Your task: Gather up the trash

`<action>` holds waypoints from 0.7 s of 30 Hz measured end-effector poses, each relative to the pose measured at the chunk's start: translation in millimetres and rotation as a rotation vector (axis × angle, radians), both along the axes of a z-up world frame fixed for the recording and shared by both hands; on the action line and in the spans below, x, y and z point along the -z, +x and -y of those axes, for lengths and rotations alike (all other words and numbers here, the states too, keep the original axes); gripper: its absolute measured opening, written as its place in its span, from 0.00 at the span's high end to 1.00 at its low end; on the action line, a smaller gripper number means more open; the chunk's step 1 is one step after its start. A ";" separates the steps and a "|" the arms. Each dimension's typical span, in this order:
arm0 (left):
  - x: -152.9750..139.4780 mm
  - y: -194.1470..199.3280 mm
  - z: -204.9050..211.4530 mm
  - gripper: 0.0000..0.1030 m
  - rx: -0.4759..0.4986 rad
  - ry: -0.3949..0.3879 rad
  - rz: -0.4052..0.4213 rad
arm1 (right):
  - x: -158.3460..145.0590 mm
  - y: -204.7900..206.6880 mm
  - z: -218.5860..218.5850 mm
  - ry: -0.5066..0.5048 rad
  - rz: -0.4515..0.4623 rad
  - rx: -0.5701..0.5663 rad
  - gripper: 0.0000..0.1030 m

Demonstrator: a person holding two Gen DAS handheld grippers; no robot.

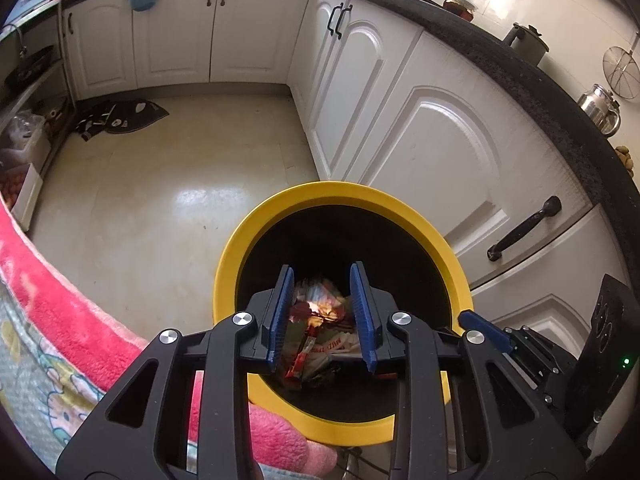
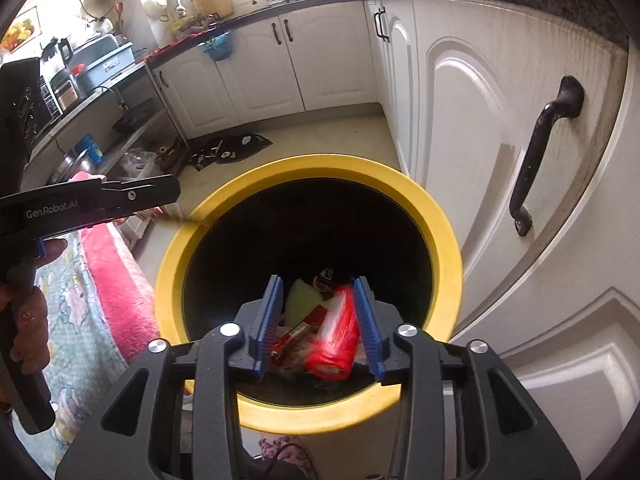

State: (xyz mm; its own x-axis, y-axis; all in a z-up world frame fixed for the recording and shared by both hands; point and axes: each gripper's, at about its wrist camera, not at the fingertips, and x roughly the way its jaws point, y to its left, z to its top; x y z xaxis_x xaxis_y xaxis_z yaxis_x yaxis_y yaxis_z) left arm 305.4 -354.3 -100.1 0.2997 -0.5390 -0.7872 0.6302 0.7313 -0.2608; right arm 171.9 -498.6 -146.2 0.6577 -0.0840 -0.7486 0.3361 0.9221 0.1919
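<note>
A yellow-rimmed bin (image 1: 280,208) with a black inside stands on the kitchen floor by white cabinets; it also shows in the right wrist view (image 2: 304,168). My left gripper (image 1: 322,316) is open above the bin's mouth, with wrappers and crumpled trash (image 1: 316,344) lying inside the bin below it. My right gripper (image 2: 318,322) is open over the bin. A red can-like piece of trash (image 2: 334,338) is blurred between its fingers, next to the right pad, with other trash (image 2: 300,300) in the bin beneath. The left gripper's body (image 2: 92,200) shows at the left of the right wrist view.
White cabinet doors with black handles (image 2: 544,148) stand close on the right. A pink fuzzy garment (image 1: 60,288) fills the lower left. A dark mat (image 1: 120,116) lies on the tiled floor at the far cabinets. Shelves with kitchenware (image 2: 80,92) stand at the left.
</note>
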 end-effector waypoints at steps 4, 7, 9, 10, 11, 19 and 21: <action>-0.8 0.7 -2.0 0.63 -0.008 0.010 0.002 | -1.6 -4.1 2.1 -0.002 0.001 0.012 0.59; -3.4 1.4 -4.8 0.53 -0.018 0.022 0.001 | -3.5 -7.9 4.2 -0.006 0.000 0.024 0.54; -8.0 1.1 -10.0 0.41 -0.035 0.031 0.009 | -5.5 -13.5 5.3 -0.010 0.000 0.031 0.51; -10.1 1.0 -12.3 0.33 -0.040 0.034 0.013 | -7.3 -16.0 5.0 -0.009 0.003 0.034 0.50; -14.0 0.2 -16.3 0.30 -0.052 0.044 0.026 | -8.7 -16.0 3.5 -0.011 0.004 0.037 0.48; -48.1 -19.5 -49.0 0.10 -0.109 0.054 0.114 | -38.3 -31.6 -8.8 -0.046 0.057 0.047 0.29; -56.8 -28.0 -59.1 0.10 -0.121 0.050 0.142 | -49.6 -37.8 -16.4 -0.063 0.075 0.042 0.24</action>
